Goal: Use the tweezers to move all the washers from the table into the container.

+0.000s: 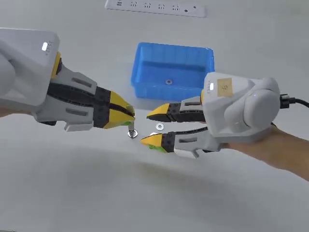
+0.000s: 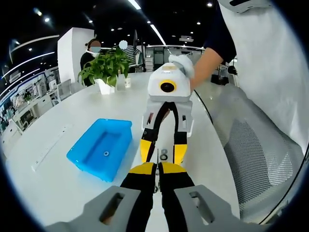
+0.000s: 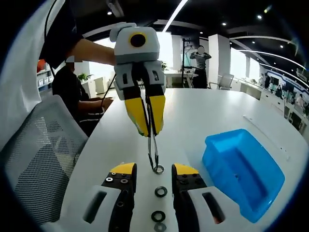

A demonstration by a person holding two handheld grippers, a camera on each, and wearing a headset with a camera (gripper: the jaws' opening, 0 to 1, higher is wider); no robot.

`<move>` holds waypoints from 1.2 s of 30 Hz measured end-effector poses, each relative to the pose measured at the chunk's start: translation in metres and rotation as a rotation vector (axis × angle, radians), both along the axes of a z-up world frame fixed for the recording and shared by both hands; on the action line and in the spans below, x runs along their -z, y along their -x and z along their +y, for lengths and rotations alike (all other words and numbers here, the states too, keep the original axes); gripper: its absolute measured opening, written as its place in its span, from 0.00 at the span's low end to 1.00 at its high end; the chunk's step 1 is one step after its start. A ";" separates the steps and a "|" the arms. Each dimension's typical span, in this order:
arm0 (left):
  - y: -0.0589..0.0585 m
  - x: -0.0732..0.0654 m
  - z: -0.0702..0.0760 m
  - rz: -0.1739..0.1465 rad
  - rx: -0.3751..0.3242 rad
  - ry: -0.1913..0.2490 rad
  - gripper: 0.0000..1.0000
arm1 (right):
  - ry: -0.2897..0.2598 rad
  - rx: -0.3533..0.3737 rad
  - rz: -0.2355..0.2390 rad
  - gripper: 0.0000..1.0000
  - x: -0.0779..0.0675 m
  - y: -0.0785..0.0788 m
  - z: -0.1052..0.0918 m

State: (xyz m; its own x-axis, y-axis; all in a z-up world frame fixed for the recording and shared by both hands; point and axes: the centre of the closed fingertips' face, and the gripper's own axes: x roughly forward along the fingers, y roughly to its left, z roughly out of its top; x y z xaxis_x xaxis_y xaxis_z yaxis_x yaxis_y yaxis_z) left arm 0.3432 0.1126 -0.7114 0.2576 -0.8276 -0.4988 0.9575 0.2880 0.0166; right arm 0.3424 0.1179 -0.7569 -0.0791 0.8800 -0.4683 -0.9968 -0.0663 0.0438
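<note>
Where the white tabletop [image 1: 203, 193] runs through a bright open-plan office, the left gripper [image 1: 129, 114] has its jaws clamped on the tweezers [image 3: 152, 145], tips at a washer [image 3: 158, 169]; the right gripper [image 1: 147, 128] has jaws apart around more washers [image 3: 161, 192], near the blue container [image 1: 145, 91].

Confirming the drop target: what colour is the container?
Bright blue container, clearest in the head view; one washer already lies inside.

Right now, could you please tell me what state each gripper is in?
Left gripper: closed, holding the tweezers.
Right gripper: open, holding nothing.
</note>
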 end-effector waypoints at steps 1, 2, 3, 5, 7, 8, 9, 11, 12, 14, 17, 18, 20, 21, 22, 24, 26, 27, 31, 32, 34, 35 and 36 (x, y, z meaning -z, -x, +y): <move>0.000 0.000 0.001 0.001 -0.003 0.002 0.06 | -0.003 0.001 0.019 0.31 0.001 0.000 0.003; 0.000 0.000 0.001 0.001 -0.004 0.003 0.06 | 0.003 0.002 0.014 0.31 0.003 0.000 0.004; 0.001 0.000 0.001 0.004 -0.005 0.005 0.06 | 0.006 -0.002 0.006 0.31 0.004 0.000 0.005; 0.001 0.000 0.001 0.005 -0.005 0.007 0.06 | 0.010 -0.008 0.004 0.31 0.007 0.000 0.010; 0.002 0.000 0.002 0.009 -0.010 0.013 0.06 | 0.009 -0.013 0.007 0.29 0.008 0.001 0.016; 0.001 0.000 0.002 0.010 -0.013 0.014 0.06 | 0.008 -0.020 0.006 0.29 0.009 0.003 0.019; 0.001 0.000 0.003 0.009 -0.015 0.015 0.06 | 0.010 -0.025 0.006 0.28 0.009 0.003 0.022; 0.001 0.000 0.003 0.012 -0.016 0.017 0.06 | 0.015 -0.041 0.008 0.26 0.011 0.006 0.027; 0.001 0.000 0.003 0.011 -0.017 0.017 0.06 | 0.016 -0.050 0.000 0.24 0.012 0.006 0.030; 0.002 0.000 0.004 0.012 -0.018 0.017 0.06 | 0.028 -0.072 -0.017 0.21 0.015 0.008 0.033; 0.001 0.000 0.004 0.011 -0.019 0.017 0.06 | 0.036 -0.084 -0.020 0.18 0.016 0.007 0.034; 0.001 0.000 0.004 0.011 -0.020 0.016 0.06 | 0.037 -0.087 -0.020 0.17 0.015 0.007 0.034; 0.001 -0.001 0.004 0.012 -0.022 0.021 0.06 | 0.038 -0.088 -0.024 0.16 0.015 0.006 0.034; 0.001 -0.001 0.003 0.014 -0.023 0.024 0.06 | 0.042 -0.088 -0.027 0.16 0.015 0.005 0.033; 0.002 -0.001 0.003 0.015 -0.023 0.026 0.06 | 0.044 -0.086 -0.030 0.15 0.016 0.004 0.033; 0.002 -0.001 0.002 0.013 -0.021 0.031 0.06 | 0.047 -0.085 -0.022 0.14 0.016 0.004 0.032; 0.002 0.000 0.001 0.014 -0.022 0.032 0.06 | 0.052 -0.093 -0.024 0.12 0.017 0.006 0.032; 0.002 0.000 0.001 0.015 -0.023 0.033 0.06 | 0.057 -0.099 -0.035 0.12 0.019 0.007 0.032; 0.002 0.000 0.002 0.014 -0.021 0.029 0.06 | 0.058 -0.100 -0.032 0.11 0.019 0.007 0.032; 0.001 0.000 0.003 0.014 -0.023 0.028 0.06 | 0.056 -0.101 -0.034 0.11 0.019 0.007 0.033; 0.000 0.000 0.004 0.013 -0.029 0.026 0.06 | 0.053 -0.106 -0.045 0.10 0.019 0.006 0.033; 0.000 0.000 0.005 0.015 -0.033 0.026 0.06 | 0.054 -0.105 -0.049 0.10 0.019 0.006 0.033; 0.000 0.001 0.005 0.025 -0.037 0.030 0.07 | 0.055 -0.107 -0.055 0.10 0.019 0.007 0.033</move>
